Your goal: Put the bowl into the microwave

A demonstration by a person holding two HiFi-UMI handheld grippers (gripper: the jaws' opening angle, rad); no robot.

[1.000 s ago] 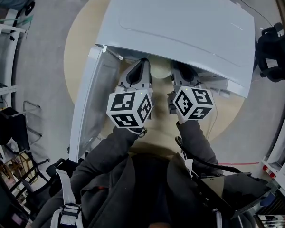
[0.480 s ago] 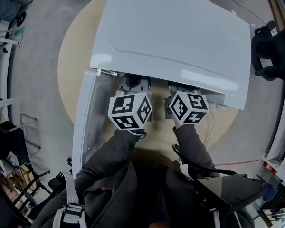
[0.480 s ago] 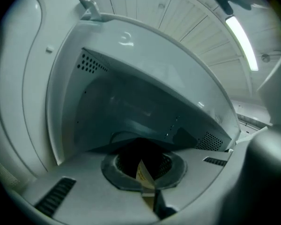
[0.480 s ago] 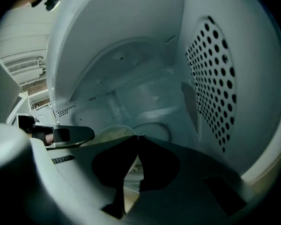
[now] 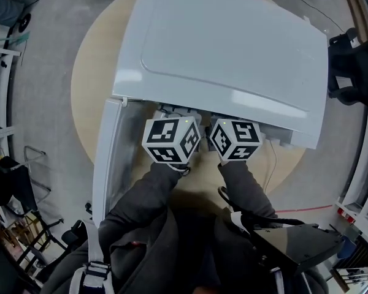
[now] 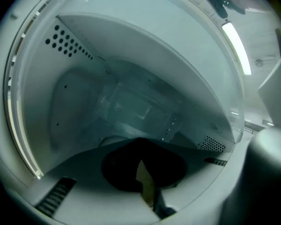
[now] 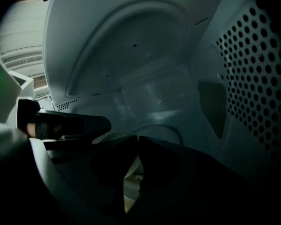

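Left gripper (image 6: 143, 172) and right gripper (image 7: 133, 165) each appear clamped shut on the rim of the bowl (image 6: 84, 172), which is already inside the open microwave (image 5: 233, 48). Setting it down and releasing remain.

Grey floor (image 5: 46, 72), round pale wooden desk (image 5: 95, 72) at centre, white rack (image 5: 0, 50) at 9 o'clock, black frames (image 5: 12, 192) at 8 o'clock, red floor line (image 5: 306, 209) at 4 o'clock.
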